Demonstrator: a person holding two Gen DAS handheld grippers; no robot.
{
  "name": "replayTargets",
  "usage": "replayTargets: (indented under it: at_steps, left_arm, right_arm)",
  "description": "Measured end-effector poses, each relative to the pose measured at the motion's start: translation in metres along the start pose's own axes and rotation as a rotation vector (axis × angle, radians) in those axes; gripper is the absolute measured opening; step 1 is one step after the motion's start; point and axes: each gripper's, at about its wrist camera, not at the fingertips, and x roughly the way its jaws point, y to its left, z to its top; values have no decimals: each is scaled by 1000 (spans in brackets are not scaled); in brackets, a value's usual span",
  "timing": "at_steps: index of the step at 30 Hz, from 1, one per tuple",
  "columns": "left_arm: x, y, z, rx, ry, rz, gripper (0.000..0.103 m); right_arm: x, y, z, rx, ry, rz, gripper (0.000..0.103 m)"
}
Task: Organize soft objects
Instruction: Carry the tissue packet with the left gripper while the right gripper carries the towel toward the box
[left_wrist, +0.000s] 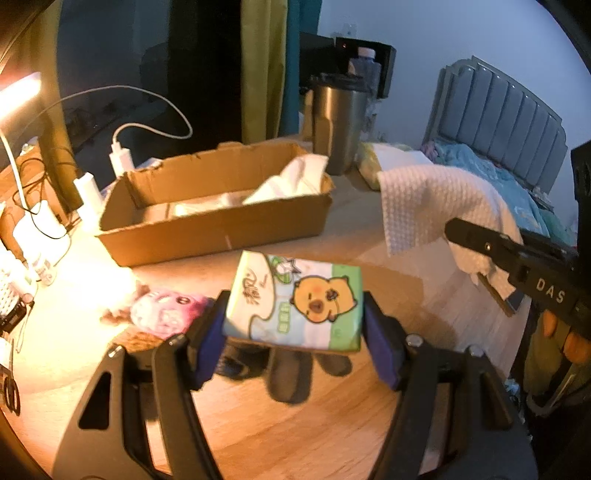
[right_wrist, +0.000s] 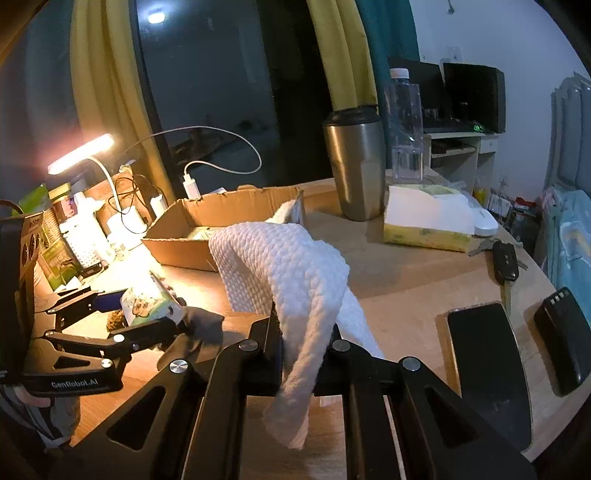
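Note:
My left gripper (left_wrist: 293, 332) is shut on a green and white tissue pack (left_wrist: 295, 299) with a cartoon animal, held above the wooden table (left_wrist: 277, 424); the same left gripper (right_wrist: 147, 314) and tissue pack (right_wrist: 151, 301) show at the left of the right wrist view. My right gripper (right_wrist: 306, 332) is shut on a white waffle-textured cloth (right_wrist: 291, 269) that drapes over its fingers; this cloth (left_wrist: 436, 199) and the right gripper (left_wrist: 476, 243) appear at the right of the left wrist view. An open cardboard box (left_wrist: 221, 225) with white cloths inside stands behind. A pink plush toy (left_wrist: 166, 310) lies on the table, with a dark item (left_wrist: 288, 369) under the pack.
A steel tumbler (right_wrist: 356, 166) and clear bottle (right_wrist: 404, 129) stand behind the box. A yellow tissue package (right_wrist: 428, 221), car key (right_wrist: 504, 262), phone (right_wrist: 487, 362) and black power bank (right_wrist: 565, 339) lie at the right. A lit desk lamp (right_wrist: 81, 153), chargers and cables crowd the left. A bed (left_wrist: 517, 173) stands beyond the table.

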Motion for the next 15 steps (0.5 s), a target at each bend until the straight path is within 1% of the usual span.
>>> replayTargets:
  at_steps: [6,15]
  left_arm:
    - [-14,21,6,-26,-36,9,68]
    - [-25,53,20,-42,-84,29,68]
  right_arm:
    - [5,15,11,-23,-1,5,11]
    - [15,38,28,-52,-18,9,11]
